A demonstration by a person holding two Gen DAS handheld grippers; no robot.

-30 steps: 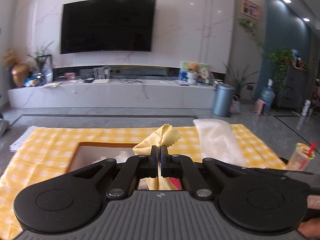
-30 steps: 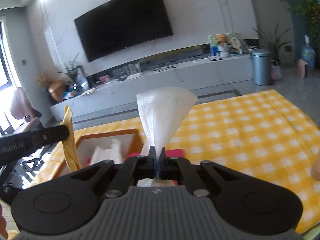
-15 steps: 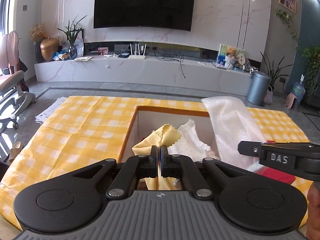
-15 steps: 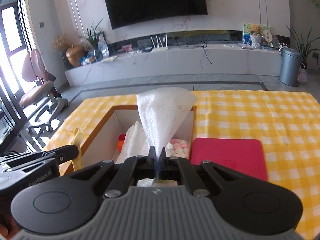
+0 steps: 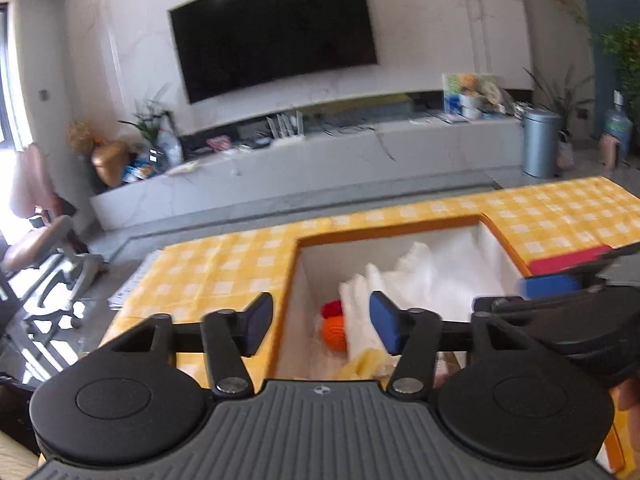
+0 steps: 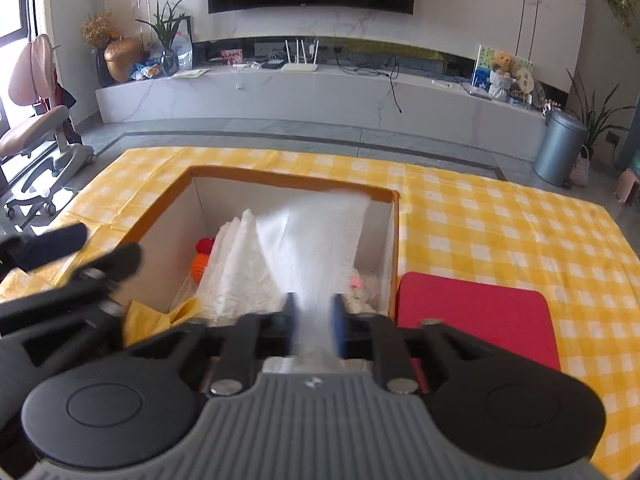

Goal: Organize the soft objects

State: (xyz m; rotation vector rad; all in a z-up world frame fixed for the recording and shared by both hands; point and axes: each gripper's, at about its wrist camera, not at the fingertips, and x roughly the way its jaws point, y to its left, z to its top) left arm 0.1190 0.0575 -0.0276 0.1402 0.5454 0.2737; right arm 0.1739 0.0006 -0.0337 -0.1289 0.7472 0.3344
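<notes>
Over the box [image 5: 404, 229], which sits on the checked cloth [image 5: 224, 264] near its left edge, both grippers point down into the opening. From the left wrist view, the left gripper [image 5: 321, 322] stands with its jaws well apart after just opening, with nothing between them; the yellow cloth [image 5: 362, 362] lies below in the box's near part, beside an orange ball [image 5: 336, 330] and a red one [image 5: 331, 307], with crumpled white cloth [image 5: 416, 280] filling the middle. That view shows little of the right gripper [image 5: 568, 276] beyond its blurred tip at the box's right rim. Only the right wrist view shows its state: the right gripper [image 6: 313, 322] has its jaws part-way apart, having just been opening, and the white mesh cloth [image 6: 320, 236] runs blurred between them, spreading toward the box's far wall. It also shows the red pad [image 6: 476, 320] just right of the box, and something pink [image 6: 356, 282] in the box's right part.
</notes>
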